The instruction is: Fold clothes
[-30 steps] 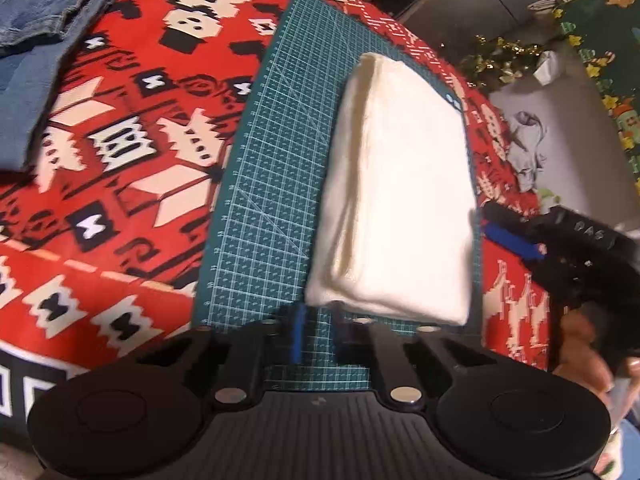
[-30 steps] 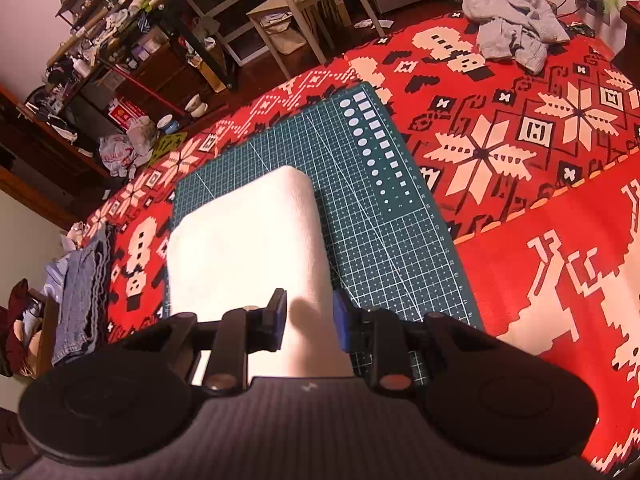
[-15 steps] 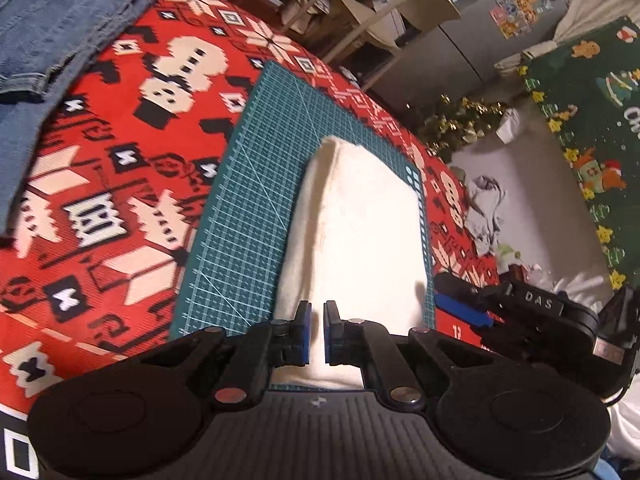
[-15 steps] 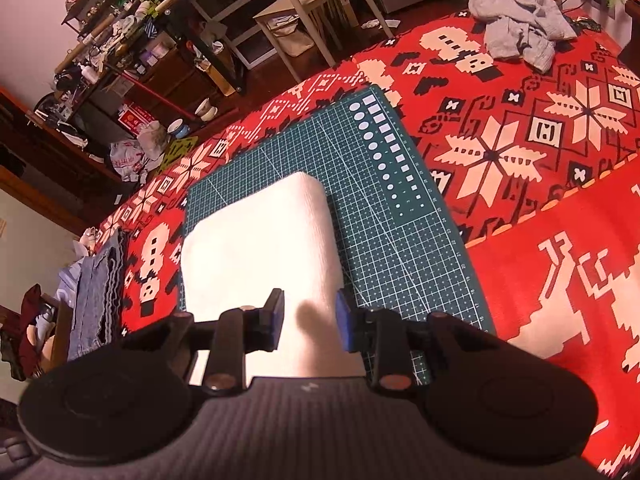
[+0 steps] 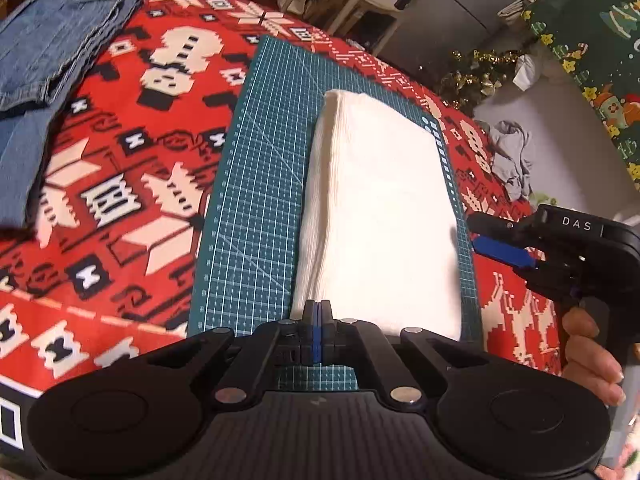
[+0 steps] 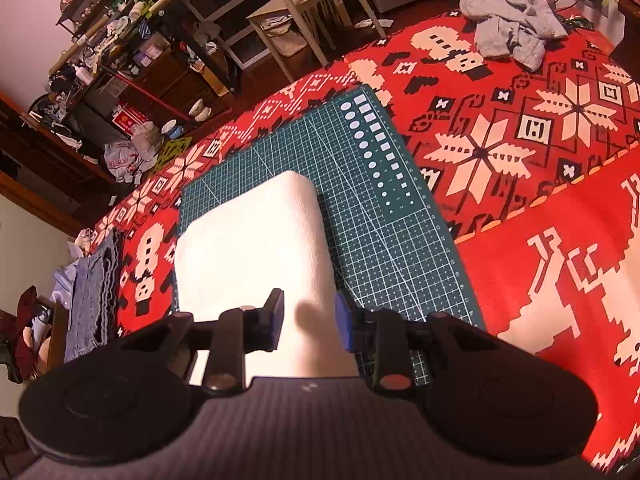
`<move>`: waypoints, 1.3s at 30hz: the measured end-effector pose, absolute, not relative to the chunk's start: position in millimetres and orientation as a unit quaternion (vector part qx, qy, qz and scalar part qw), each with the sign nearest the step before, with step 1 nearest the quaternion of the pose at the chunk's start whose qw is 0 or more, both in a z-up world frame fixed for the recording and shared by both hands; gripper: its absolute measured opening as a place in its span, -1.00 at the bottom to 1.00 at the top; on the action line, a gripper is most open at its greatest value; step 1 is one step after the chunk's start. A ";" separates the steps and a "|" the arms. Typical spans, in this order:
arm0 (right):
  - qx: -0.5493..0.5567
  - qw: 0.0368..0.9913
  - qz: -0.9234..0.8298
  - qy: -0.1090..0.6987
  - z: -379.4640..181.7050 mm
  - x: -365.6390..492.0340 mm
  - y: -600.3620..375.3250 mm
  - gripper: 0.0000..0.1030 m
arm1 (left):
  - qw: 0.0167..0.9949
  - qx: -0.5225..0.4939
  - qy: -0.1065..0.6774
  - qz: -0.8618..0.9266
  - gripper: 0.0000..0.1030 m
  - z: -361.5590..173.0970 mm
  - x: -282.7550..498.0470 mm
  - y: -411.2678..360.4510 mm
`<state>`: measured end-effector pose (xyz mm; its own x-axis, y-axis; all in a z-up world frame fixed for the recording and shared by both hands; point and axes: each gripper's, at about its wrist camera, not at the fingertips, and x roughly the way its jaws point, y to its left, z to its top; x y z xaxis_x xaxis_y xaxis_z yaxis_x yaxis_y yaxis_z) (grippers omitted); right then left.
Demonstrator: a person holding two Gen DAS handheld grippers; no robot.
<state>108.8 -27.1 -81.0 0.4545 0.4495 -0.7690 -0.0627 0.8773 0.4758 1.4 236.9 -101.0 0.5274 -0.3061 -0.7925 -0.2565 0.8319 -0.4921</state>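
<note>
On the cutting mat (image 5: 256, 200), folded white cloth (image 5: 380, 216) lies lengthwise, pointing away.

Folded white cloth (image 5: 384, 216) (tongs (image 5: 317, 312) closed).

Surface: I'm working over a red patterned cloth (image 5: 120, 184) that is covering everything.
Mat: a green cutting mat (image 5: 256, 200) is lying flat on it.
On the mat: I'm seeing a folded white garment (image 5: 380, 216) sitting there.
Left of the mat: folded jeans (image 5: 48, 48) are resting on the cloth.
Beyond the mat: a crumpled grey garment (image 6: 508, 12) is lying well apart.
</note>
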 end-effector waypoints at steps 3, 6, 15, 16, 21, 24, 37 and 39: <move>0.200 0.827 0.155 0.501 -82.2 110.4 -29.8 -0.37 | 0.821 -0.321 0.471 -0.034 -0.88 -97.4 -1.7 244.1; 0.199 0.828 0.152 0.502 -84.1 112.5 -29.9 -0.36 | 0.827 -0.347 0.440 -0.049 -0.65 -89.8 -4.5 248.7; 0.194 0.820 0.158 0.515 -96.3 126.4 -19.0 -0.36 | 0.815 -0.379 0.438 -0.024 -0.28 -108.5 44.8 261.1; 0.192 0.819 0.158 0.517 -98.1 128.0 -17.4 -0.36 | 0.812 -0.382 0.441 -0.024 -0.28 -111.7 50.0 262.5; 0.191 0.814 0.169 0.521 -103.8 130.6 -12.1 -0.23 | 0.812 -0.379 0.443 -0.027 -0.21 -120.6 67.0 258.9; 0.184 0.814 0.170 0.524 -107.9 131.7 -8.3 -0.17 | 0.812 -0.377 0.445 -0.022 -0.21 -125.8 72.0 257.6; 0.195 0.804 0.172 0.535 -119.7 129.1 -5.7 0.19 | 0.801 -0.402 0.442 -0.019 -0.11 -133.9 75.9 263.8; 0.181 0.810 0.172 0.530 -118.7 128.5 -1.5 0.18 | 0.802 -0.402 0.441 -0.021 -0.10 -134.0 76.4 262.5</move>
<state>128.5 -1.5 -118.7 0.3793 0.4703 -0.7969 -0.0857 0.8754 0.4758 76.4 262.5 -134.0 0.6100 -0.3880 -0.6909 -0.3208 0.6764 -0.6630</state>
